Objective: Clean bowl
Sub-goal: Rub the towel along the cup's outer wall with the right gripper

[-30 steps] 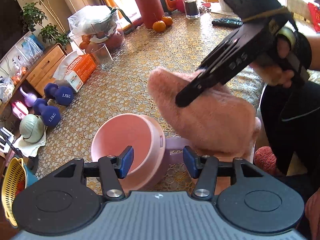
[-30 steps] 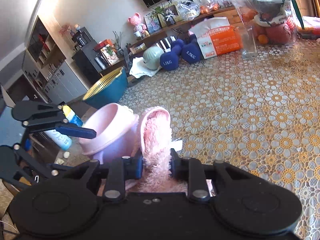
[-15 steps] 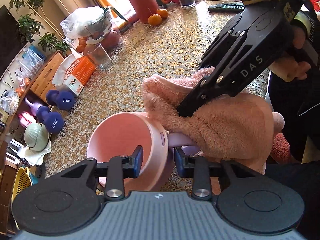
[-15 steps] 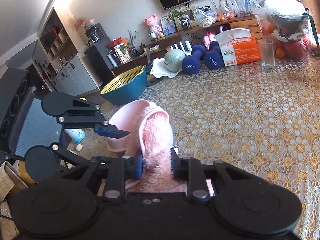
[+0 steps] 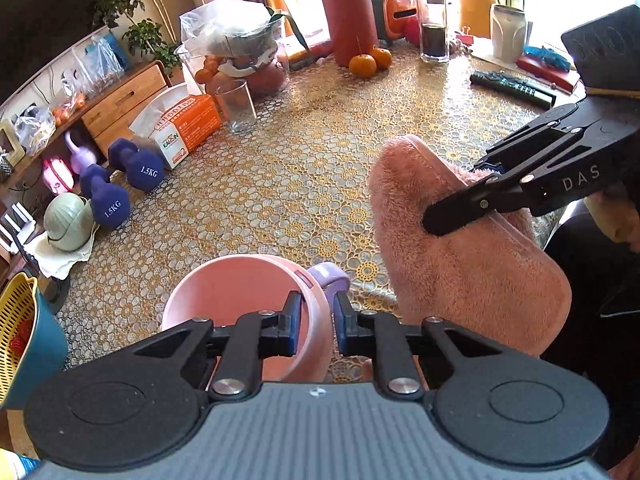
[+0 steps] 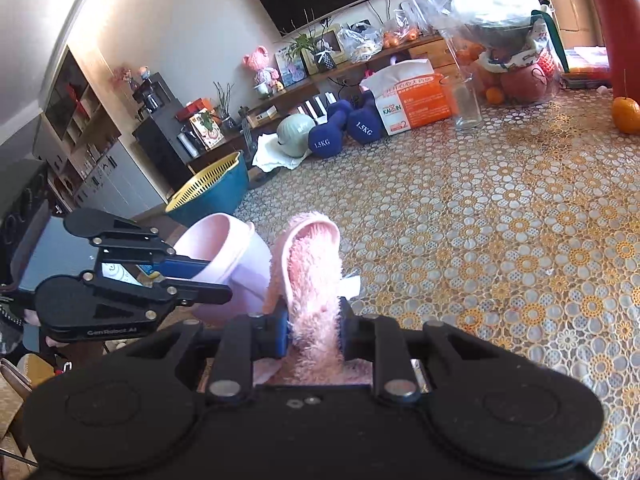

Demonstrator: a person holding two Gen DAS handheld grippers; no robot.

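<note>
Beside the cloth (image 5: 460, 264), left gripper (image 5: 316, 320) pinches the bowl (image 5: 224, 292) rim, right gripper (image 6: 314, 334) clamps cloth; bowl could twist loose under wiping.

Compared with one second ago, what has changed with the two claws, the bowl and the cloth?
The left claw closed onto the rim of the pink bowl. The pink cloth drew back off the bowl's rim. The right claw stays clamped on the cloth.

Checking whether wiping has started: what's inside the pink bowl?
The bowl looks bare inside; the left hand-held gripper, clamped on its rim, covers the near part. The cloth is beside it, outside.
</note>
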